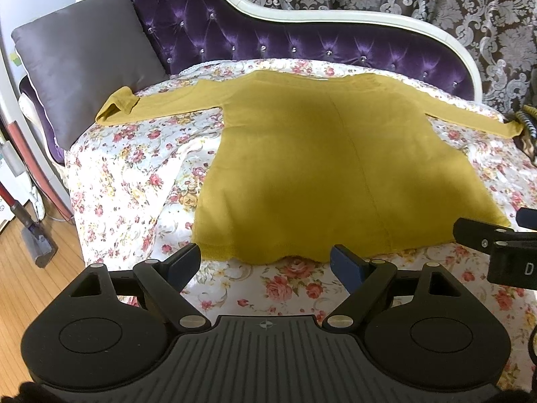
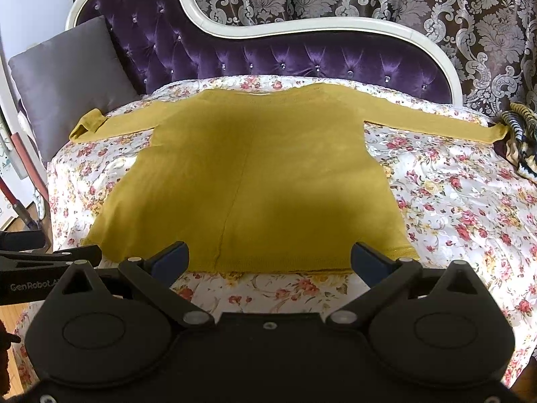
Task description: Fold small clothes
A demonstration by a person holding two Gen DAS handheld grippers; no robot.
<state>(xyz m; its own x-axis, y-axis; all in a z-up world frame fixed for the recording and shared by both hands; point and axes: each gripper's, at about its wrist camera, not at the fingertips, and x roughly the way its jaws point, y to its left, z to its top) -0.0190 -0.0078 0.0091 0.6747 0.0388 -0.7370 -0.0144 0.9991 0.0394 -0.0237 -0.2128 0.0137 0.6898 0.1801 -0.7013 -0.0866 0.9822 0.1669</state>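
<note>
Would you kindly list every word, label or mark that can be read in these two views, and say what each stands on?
"GenRobot.A", cut off by the right gripper's body: on the side of the left gripper.
"D", the rest out of frame: on the side of the right gripper.
Nothing readable on the yellow sweater or the floral bedcover.

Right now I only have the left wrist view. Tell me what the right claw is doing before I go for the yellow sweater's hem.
Observer: The right claw is open and empty, with its fingers poised at the near hem of the sweater.
Operator: Report the hem's right corner. It is half hidden for me.
Observer: That corner lies flat on the floral cover, just right of the claw in its own view.
Operator: Describe the thing by the far cuff.
Observer: A crumpled striped cloth in yellow, black and white lies just past the cuff.
</note>
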